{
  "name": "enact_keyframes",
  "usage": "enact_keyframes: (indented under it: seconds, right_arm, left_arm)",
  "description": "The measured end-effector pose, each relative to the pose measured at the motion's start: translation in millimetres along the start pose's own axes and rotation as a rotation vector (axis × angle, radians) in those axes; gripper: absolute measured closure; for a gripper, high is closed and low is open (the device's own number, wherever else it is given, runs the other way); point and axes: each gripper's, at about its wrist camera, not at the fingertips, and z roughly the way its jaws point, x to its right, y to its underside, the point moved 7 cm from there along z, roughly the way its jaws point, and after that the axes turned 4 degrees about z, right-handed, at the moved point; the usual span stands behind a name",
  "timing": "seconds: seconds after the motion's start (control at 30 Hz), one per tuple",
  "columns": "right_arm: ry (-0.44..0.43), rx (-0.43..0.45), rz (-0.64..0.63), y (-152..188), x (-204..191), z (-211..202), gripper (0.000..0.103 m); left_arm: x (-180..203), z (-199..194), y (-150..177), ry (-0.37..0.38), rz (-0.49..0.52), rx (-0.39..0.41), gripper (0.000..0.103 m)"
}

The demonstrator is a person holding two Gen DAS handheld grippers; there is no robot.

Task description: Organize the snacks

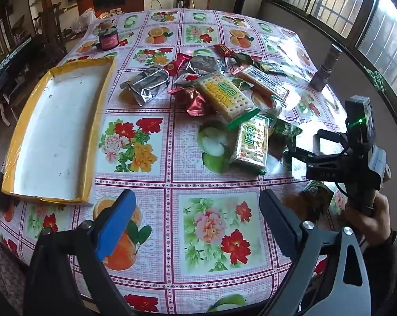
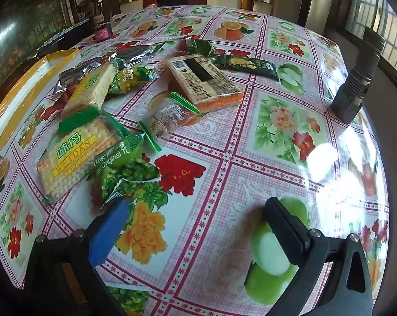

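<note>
Glinting crinkled foil snack packets

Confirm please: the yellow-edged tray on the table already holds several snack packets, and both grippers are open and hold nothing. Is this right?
Not quite. The left wrist view shows the yellow-edged tray empty; the snack packets lie in a pile on the table beside it. The rest holds: left gripper and right gripper are open and hold nothing.

Green snack pouch half hidden behind the right tool; yellow-rimmed tray cut off.
</note>
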Motion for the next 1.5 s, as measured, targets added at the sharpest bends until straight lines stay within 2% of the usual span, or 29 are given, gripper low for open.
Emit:
enact_keyframes:
  seconds: [0.17,0.27,0.33,0.4,0.5,0.57,0.63,0.67,0.7,0.73,0.77,0.8,0.83,0.9,0.93,0.97,1.0,1.03,1.07,1.1,1.13,1.2,1.27,1.33,1.43,1.5]
  right_arm:
    - [-0.087,0.038,-0.117,-7,-2,4,0.0]
    - [-0.081,0.024,-0.112,-10,-2,7,0.0]
    - [-0.077,-0.02,-0.101,-11,-3,8,0.0]
    - [-0.11,-0.023,-0.057,-11,-3,4,0.001]
    - [-0.186,0.069,0.067,-9,4,-29,0.001]
    - [-0.205,0.249,0.122,-8,6,-85,0.001]
    - [-0.354,0.456,0.207,-2,2,-146,0.001]
    - [-0.501,0.552,0.284,5,2,-171,0.0]
    - [-0.638,0.571,0.334,9,0,-179,0.0]
    - [-0.748,0.516,0.356,10,-5,-175,0.001]
    - [-0.766,0.425,0.367,9,-11,-163,0.001]
    - [-0.668,0.362,0.377,9,-12,-150,0.001]
    - [-0.572,0.346,0.37,9,-12,-145,0.001]
    - [-0.354,0.404,0.317,10,-13,-151,0.001]
    - [-0.293,0.464,0.309,11,-14,-161,0.0]
    - [-0.334,0.52,0.334,12,-16,-170,0.0]
    - [-0.411,0.53,0.357,15,-18,-172,0.0]
    - [-0.505,0.492,0.393,13,-20,-162,0.001]
    - [-0.525,0.407,0.43,13,-20,-146,0.001]
    - [-0.432,0.327,0.445,13,-15,-131,0.001]
    - [-0.277,0.263,0.428,15,-12,-115,0.001]
    - [-0.098,0.264,0.377,17,-13,-109,0.001]
    - [0.018,0.28,0.329,18,-17,-112,0.001]
    - [0.045,0.264,0.301,23,-14,-120,0.001]
    - [0.018,0.25,0.295,24,-15,-111,0.002]
    - [0.069,0.244,0.288,25,-18,-109,0.002]
  left_arm:
    - [10,5,3,-0.005,0.008,-0.002,0.008]
    - [10,5,-3,-0.016,0.009,-0.011,0.008]
    - [12,6,-9,-0.01,0.021,0.009,0.008]
    - [11,3,-10,-0.011,0.022,0.024,0.008]
    - [9,2,-14,-0.013,0.021,0.046,0.008]
    - [9,-2,-16,-0.019,0.031,0.072,0.008]
    - [9,-4,-19,-0.027,0.04,0.095,0.008]
    - [10,-4,-20,-0.023,0.04,0.099,0.008]
    - [11,-3,-22,-0.015,0.039,0.104,0.008]
    - [12,-3,-23,-0.011,0.036,0.109,0.008]
    - [12,-3,-23,-0.016,0.03,0.116,0.008]
    - [11,-3,-23,-0.022,0.024,0.117,0.008]
    - [11,-3,-23,-0.021,0.021,0.119,0.008]
    - [8,-4,-22,-0.036,0.016,0.122,0.008]
    - [6,-4,-20,-0.038,0.011,0.117,0.008]
    - [5,-5,-20,-0.047,0.011,0.117,0.008]
    - [3,-5,-21,-0.052,0.009,0.123,0.008]
    - [1,-5,-21,-0.056,0.007,0.124,0.008]
    - [1,-6,-22,-0.061,0.008,0.129,0.008]
    - [1,-6,-22,-0.069,0.014,0.133,0.008]
    - [0,-6,-22,-0.082,0.019,0.137,0.008]
    - [0,-9,-23,-0.093,0.018,0.153,0.008]
    - [-1,-9,-23,-0.108,0.015,0.164,0.008]
    - [-2,-10,-23,-0.116,0.019,0.166,0.008]
    - [-2,-13,-24,-0.135,0.031,0.182,0.008]
    - [-3,-15,-25,-0.165,0.043,0.197,0.008]
